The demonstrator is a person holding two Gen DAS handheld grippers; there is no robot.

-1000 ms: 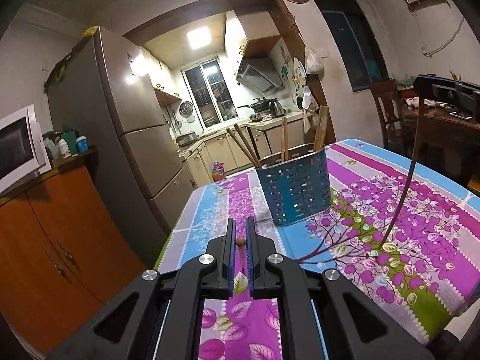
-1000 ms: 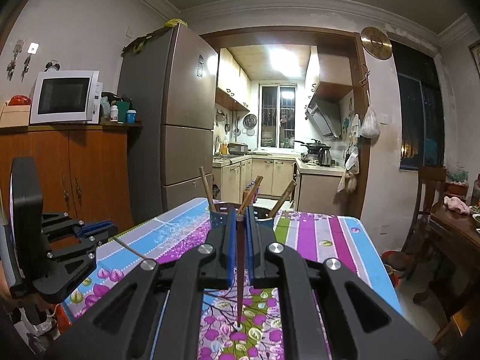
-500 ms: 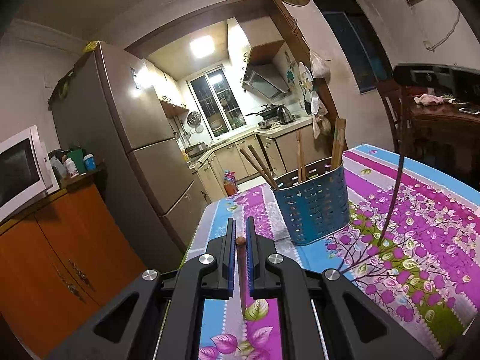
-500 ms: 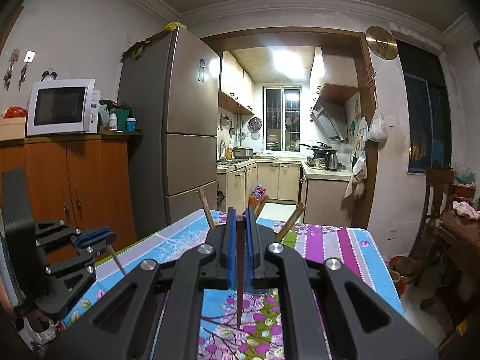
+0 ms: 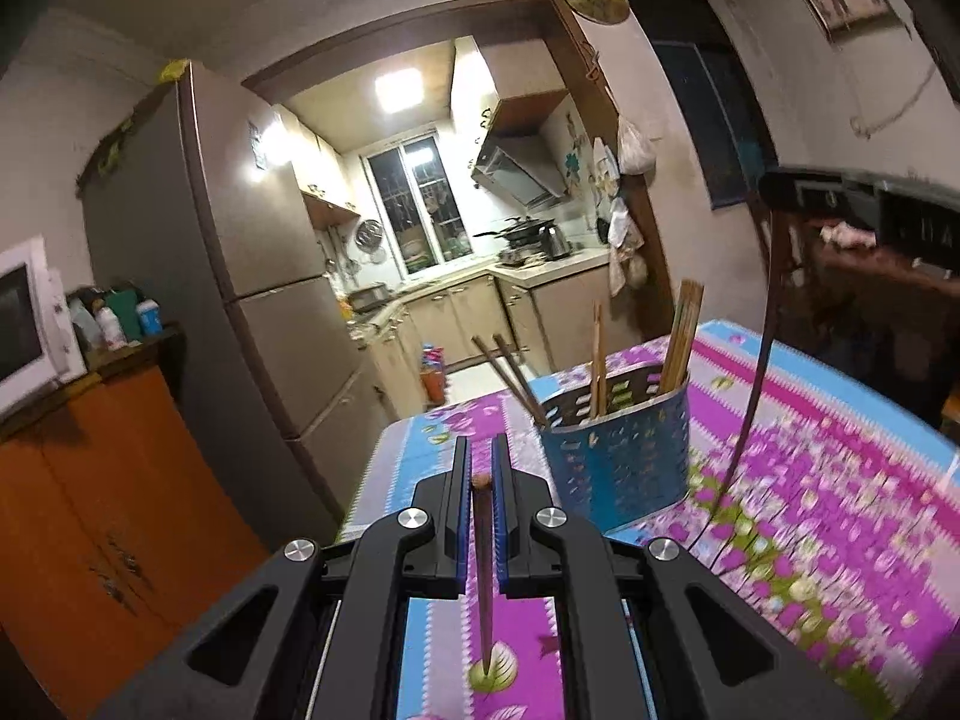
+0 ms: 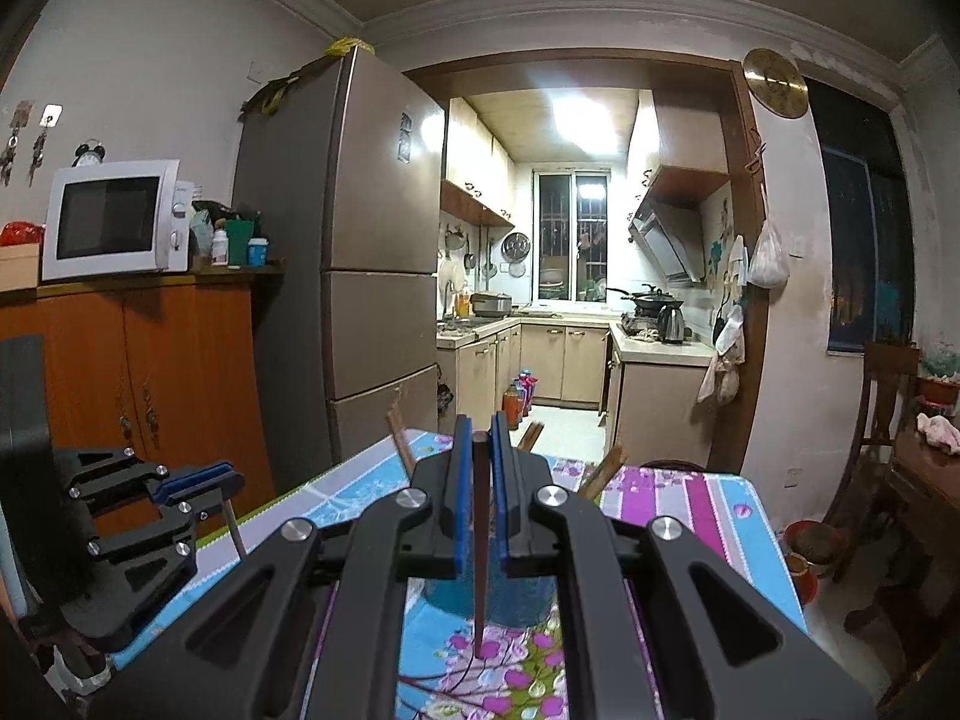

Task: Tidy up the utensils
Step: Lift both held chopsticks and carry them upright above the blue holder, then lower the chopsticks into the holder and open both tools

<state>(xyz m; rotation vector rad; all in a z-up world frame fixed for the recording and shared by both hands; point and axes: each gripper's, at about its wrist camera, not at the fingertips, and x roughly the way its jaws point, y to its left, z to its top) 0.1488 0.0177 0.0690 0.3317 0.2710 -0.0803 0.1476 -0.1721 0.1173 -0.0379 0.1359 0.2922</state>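
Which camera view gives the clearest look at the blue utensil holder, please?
The left wrist view: the blue utensil holder stands unobstructed on the tablecloth with chopsticks sticking out. In the right wrist view, the right gripper hides most of it.

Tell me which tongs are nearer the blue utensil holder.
Right, it seems. The right tongs sit just behind the blue utensil holder, lined up with it; the left tongs are farther back, with it ahead to their right.
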